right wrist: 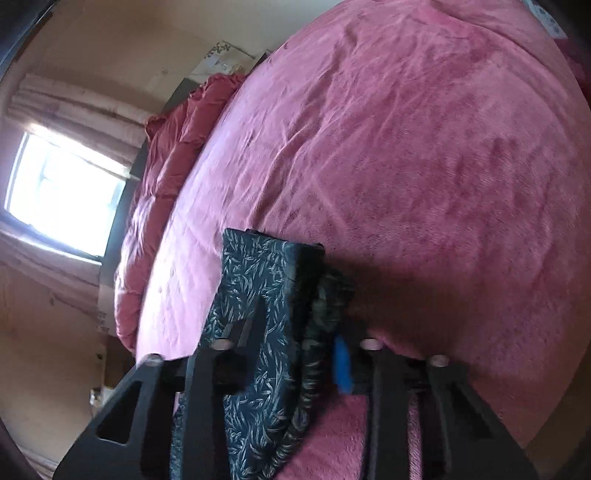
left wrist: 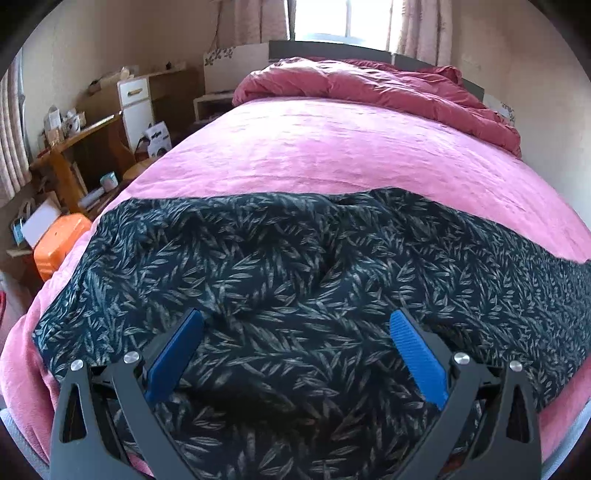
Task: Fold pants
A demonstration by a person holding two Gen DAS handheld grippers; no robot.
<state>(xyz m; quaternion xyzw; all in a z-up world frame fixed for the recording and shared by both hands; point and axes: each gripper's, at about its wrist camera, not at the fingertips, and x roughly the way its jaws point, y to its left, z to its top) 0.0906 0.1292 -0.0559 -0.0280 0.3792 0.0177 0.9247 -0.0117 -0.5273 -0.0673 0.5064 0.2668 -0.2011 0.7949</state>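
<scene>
The pants are dark navy with a pale leaf print and lie spread across the near end of a pink bed. My left gripper hovers over them, open, with blue pads wide apart and nothing between them. In the right wrist view my right gripper is tilted and shut on a bunched end of the pants, held above the pink blanket. Cloth covers the right gripper's fingertips; only a bit of blue pad shows.
A crumpled red duvet lies at the head of the bed under a bright window. Left of the bed stand a wooden desk with clutter, a white cabinet and an orange case.
</scene>
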